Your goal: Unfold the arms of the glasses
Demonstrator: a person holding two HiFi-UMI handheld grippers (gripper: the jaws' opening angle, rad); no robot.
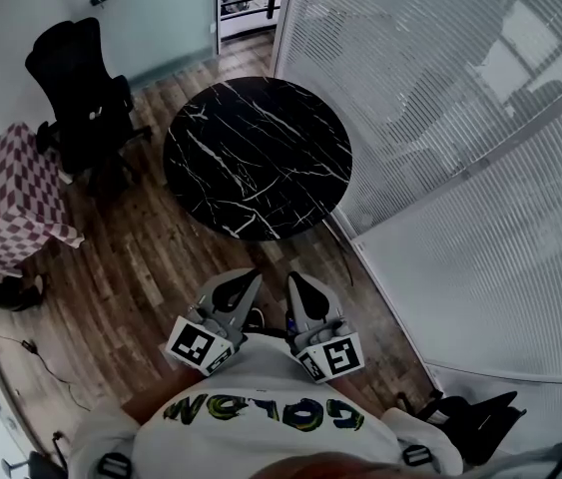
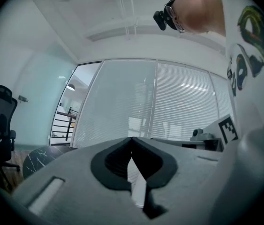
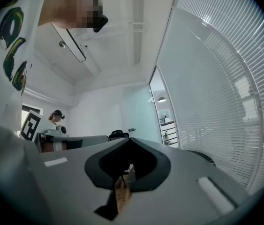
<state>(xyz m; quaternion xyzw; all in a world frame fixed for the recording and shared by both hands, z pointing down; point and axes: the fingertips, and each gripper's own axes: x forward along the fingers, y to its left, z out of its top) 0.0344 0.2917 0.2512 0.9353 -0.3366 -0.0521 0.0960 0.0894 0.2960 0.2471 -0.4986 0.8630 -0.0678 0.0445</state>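
Note:
No glasses show in any view. In the head view both grippers are held close in front of my chest, side by side and pointing level toward the table. My left gripper (image 1: pixel 249 279) has its jaws closed tip to tip with nothing between them; in the left gripper view the left gripper (image 2: pixel 132 139) faces the slatted blinds. My right gripper (image 1: pixel 300 281) is likewise closed and holds nothing; in the right gripper view the right gripper (image 3: pixel 131 140) points at a white wall and a glass partition. Each gripper's marker cube (image 1: pixel 199 347) sits near my shirt.
A round black marble table (image 1: pixel 256 158) stands on the wooden floor ahead of the grippers. A black office chair (image 1: pixel 81 98) and a checked cloth-covered stand (image 1: pixel 11 203) are to the left. A curved wall of blinds (image 1: pixel 460 118) runs along the right.

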